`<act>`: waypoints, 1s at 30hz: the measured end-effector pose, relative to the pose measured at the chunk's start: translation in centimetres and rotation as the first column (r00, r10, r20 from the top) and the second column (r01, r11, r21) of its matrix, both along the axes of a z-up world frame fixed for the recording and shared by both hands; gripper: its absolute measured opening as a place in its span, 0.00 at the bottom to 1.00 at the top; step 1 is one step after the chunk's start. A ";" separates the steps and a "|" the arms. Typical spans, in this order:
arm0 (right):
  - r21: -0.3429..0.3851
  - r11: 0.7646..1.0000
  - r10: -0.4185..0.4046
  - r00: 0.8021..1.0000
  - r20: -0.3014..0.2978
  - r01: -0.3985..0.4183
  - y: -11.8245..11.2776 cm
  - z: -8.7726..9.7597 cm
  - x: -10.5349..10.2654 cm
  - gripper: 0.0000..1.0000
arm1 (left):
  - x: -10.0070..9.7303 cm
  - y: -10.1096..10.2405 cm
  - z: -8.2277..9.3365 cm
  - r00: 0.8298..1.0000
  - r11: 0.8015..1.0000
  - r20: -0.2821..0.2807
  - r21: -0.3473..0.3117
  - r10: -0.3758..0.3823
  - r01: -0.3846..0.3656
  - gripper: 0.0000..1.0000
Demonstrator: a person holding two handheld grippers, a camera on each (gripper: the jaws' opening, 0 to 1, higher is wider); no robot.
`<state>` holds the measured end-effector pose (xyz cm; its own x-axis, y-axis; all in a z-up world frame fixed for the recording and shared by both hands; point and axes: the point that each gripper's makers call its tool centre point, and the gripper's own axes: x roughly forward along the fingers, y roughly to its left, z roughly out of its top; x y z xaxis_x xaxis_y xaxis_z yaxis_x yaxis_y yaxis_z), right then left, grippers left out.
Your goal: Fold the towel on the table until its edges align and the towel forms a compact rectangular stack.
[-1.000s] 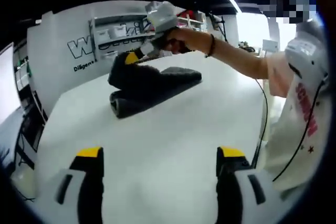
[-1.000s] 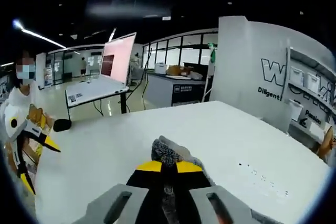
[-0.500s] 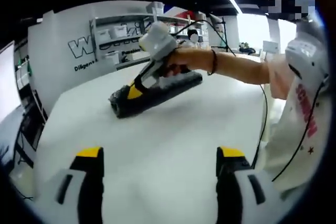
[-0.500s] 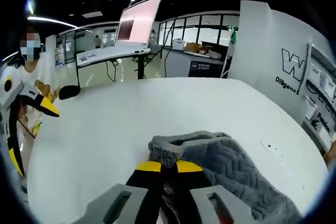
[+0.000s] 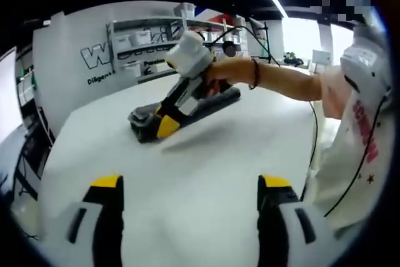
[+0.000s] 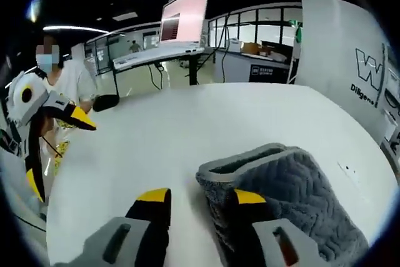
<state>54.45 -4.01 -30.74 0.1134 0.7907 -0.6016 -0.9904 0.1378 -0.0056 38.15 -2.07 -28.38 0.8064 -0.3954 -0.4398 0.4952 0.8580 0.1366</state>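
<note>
A: Where does the towel [image 5: 187,107] lie?

B: In the left gripper view it is a dark grey folded strip at the far side of the white table [image 5: 206,173], in front of the wall with lettering [image 5: 100,60]. The right gripper [image 5: 164,124] leans down over its left end, held by the person's hand [image 5: 215,70].

A: And the right gripper view?

B: That one gives the close look: the towel [image 6: 294,198] has a chevron-textured pile and a smooth hemmed edge, stacked in layers. It lies to the right of the right gripper [image 6: 201,199], touching that jaw's inner side.

A: Is it gripped?

B: No. The yellow-tipped jaws stand apart, released, with bare table between them.

A: The left gripper?

B: Its own view shows the left gripper [image 5: 190,186] spread wide over bare table, holding nothing, well short of the towel. The right gripper view catches it from outside, at the far left beside the person's white shirt [image 6: 69,85].

A: Anything else?

B: A desk with a raised monitor [image 6: 184,20] beyond the table.
</note>
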 end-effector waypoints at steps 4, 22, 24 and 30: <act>0.026 0.999 -0.025 0.999 -0.025 0.025 -2.0 1.6 0.0 0.41 | 0.1 -0.3 0.1 1.000 1.000 -0.003 0.004 -0.013 0.013 0.93; 0.231 0.928 -0.319 0.944 0.083 0.293 -22.9 10.3 3.3 0.59 | 0.6 -1.1 0.8 0.999 0.999 0.006 0.004 -0.039 0.039 0.93; 0.242 0.911 -0.364 0.927 0.094 0.333 -25.9 10.5 3.4 0.61 | 0.8 -1.3 0.9 0.999 0.999 0.004 0.007 -0.045 0.045 0.93; 0.198 0.905 -0.403 0.907 0.120 0.376 -32.9 9.1 1.9 0.63 | 1.1 -2.1 1.2 0.998 0.998 0.004 0.020 -0.066 0.066 0.93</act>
